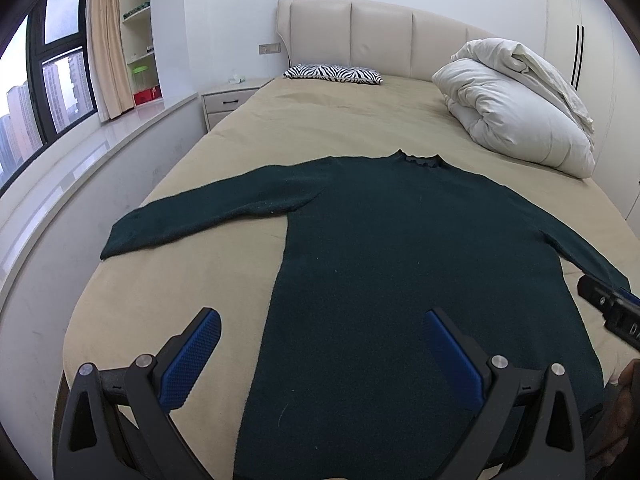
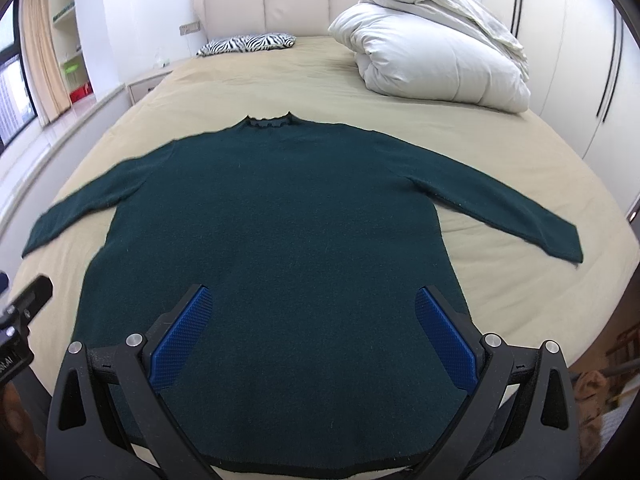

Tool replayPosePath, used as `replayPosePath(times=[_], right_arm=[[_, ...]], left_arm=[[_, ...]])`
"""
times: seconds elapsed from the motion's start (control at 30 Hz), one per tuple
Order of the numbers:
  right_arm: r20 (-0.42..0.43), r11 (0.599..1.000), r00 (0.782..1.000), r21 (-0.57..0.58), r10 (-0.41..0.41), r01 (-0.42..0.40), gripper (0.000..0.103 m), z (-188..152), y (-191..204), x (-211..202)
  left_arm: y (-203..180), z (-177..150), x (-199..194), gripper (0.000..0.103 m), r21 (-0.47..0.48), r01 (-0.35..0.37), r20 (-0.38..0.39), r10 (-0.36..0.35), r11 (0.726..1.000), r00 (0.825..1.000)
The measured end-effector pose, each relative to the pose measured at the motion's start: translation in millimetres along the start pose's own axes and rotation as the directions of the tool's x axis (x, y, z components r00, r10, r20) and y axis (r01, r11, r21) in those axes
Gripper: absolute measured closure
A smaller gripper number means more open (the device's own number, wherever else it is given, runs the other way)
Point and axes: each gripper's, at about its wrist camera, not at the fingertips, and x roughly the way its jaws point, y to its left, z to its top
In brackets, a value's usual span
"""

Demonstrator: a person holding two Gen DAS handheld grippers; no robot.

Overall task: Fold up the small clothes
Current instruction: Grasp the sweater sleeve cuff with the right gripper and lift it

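Note:
A dark green sweater (image 1: pixel 400 248) lies flat on the beige bed (image 1: pixel 320 120), collar toward the headboard, both sleeves spread out; it also shows in the right wrist view (image 2: pixel 288 220). My left gripper (image 1: pixel 322 318) is open and empty, held above the sweater's lower left part. My right gripper (image 2: pixel 312 296) is open and empty, held above the sweater's lower middle, near the hem. The right gripper's body shows at the right edge of the left wrist view (image 1: pixel 612 308). The left gripper's body shows at the left edge of the right wrist view (image 2: pixel 20 320).
A folded white duvet (image 2: pixel 432 52) sits at the bed's far right. A zebra-print pillow (image 2: pixel 248 43) lies by the headboard (image 1: pixel 360 36). A nightstand (image 1: pixel 228 100), a window ledge (image 1: pixel 80 168) and shelves stand left; wardrobes (image 2: pixel 580 60) stand right.

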Motion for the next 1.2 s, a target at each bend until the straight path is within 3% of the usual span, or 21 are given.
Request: replayPosePath(times=[0.13,0.23,0.3,0.43,0.53,0.6,0.77,0.9,1.0,1.13,1.2], right_arm=[[0.040,0.982,0.999,0.183,0.030,-0.037,0.000,7.3,-75.4,7.4],[0.061,0.920,0.998,0.390,0.026,-0.048,0.000,6.7,-161.7,21.6],[0.048,0.859,0.999,0.511,0.021,-0.043,0.000,2.5,-220.8,35.4],[0.030,0.675,1.000,0.738,-0.003,-0.020,0.010,-22.2,-340.5,63.6],[0.022,0.542,1.000,0.840,0.022,-0.030,0.021,-48.0,-405.6,84.9],[0.055,0.485,0.998,0.872,0.037,-0.066,0.030,-59.3,-433.4,93.3],[0.092,0.517,0.996,0.851,0.018,-0.088,0.035,-50.2,-457.2,102.8],[0.095,0.514,0.995,0.853,0.015,-0.089,0.047,-41.4,-470.7,113.0],[0.099,0.497,0.995,0.863,0.006,-0.089,0.058,-34.9,-473.3,124.5],[0.072,0.513,0.997,0.857,-0.015,-0.054,0.088,-20.9,-480.3,134.4],[0.064,0.530,0.997,0.847,-0.032,-0.037,0.095,-15.2,-476.9,132.1]], left_arm=[[-0.3,0.1,11.0,0.000,-0.028,0.015,-0.038,-0.016,1.000,0.999],[-12.6,0.7,19.2,0.000,0.012,-0.001,-0.044,0.001,1.000,0.999],[-21.6,-1.0,25.8,0.000,0.050,-0.019,-0.045,0.022,0.999,0.999],[-44.5,-2.7,38.7,0.000,0.123,-0.038,-0.047,0.044,0.992,0.998],[-56.7,-1.1,48.7,0.000,0.146,0.005,-0.063,0.004,0.989,0.998],[-63.1,0.8,57.9,0.000,0.135,0.044,-0.085,-0.032,0.990,0.996],[-78.1,4.4,82.0,0.000,0.120,0.117,-0.162,-0.097,0.986,0.982],[-83.6,6.6,86.1,0.000,0.125,0.189,-0.111,-0.176,0.974,0.978],[-85.2,7.4,91.3,0.000,0.154,0.168,-0.135,-0.148,0.974,0.980],[-66.8,14.9,104.1,0.000,0.055,0.170,-0.176,-0.158,0.984,0.972],[-57.3,17.5,109.9,0.000,0.032,0.153,-0.182,-0.145,0.988,0.973]])
